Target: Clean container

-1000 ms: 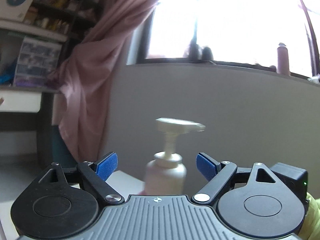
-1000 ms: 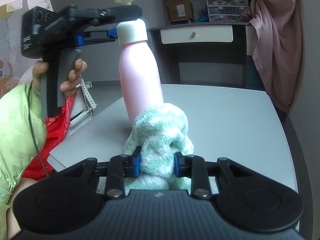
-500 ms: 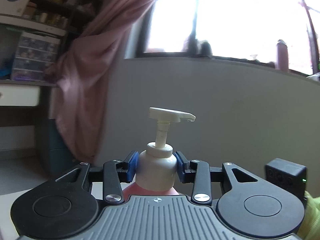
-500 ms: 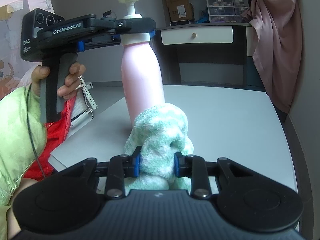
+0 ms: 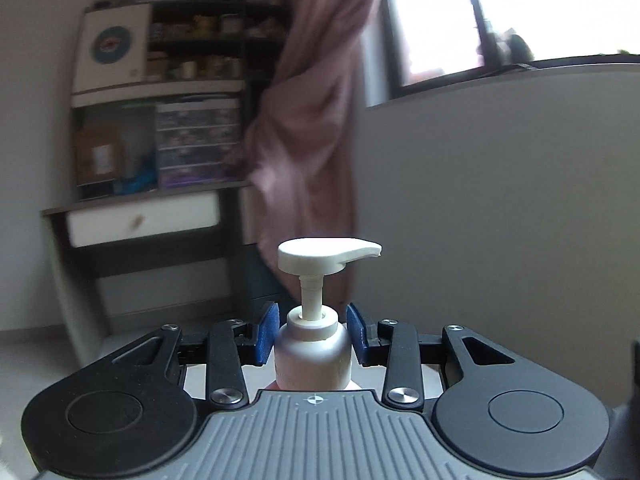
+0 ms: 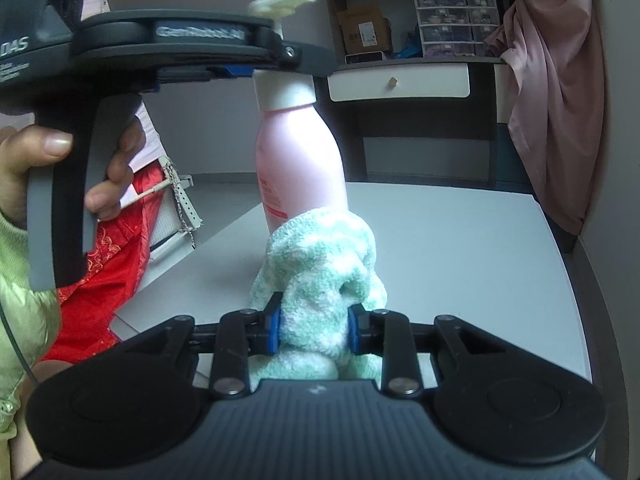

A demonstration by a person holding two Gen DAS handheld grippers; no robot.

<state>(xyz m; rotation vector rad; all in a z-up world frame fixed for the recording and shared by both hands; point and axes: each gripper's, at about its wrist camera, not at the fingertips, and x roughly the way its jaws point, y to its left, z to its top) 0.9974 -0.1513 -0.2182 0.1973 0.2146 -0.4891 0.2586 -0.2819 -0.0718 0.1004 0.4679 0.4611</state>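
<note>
**Desk:** Right wrist view — what's the left hand doing?

**Photographer:** A hand (image 6: 60, 168) in a green sleeve (image 6: 20, 320) grips the upright handle of the left gripper (image 6: 280, 66), thumb on the near side, fingers curled round the far side. The tool reaches in level from the left and is clamped on the white collar of the bottle (image 6: 300, 152).

**Desk:** And the bottle?

**Photographer:** Pink, with a pump top, upright on the grey table (image 6: 460, 248). From the left wrist, blue pads (image 5: 267, 332) press both sides of its collar (image 5: 313, 344).

**Desk:** The other tool?

**Photographer:** The right gripper (image 6: 315, 330), low and near the table edge, is closed narrowly on a bunched mint-green cloth (image 6: 324, 272), which touches the bottle's base.
</note>
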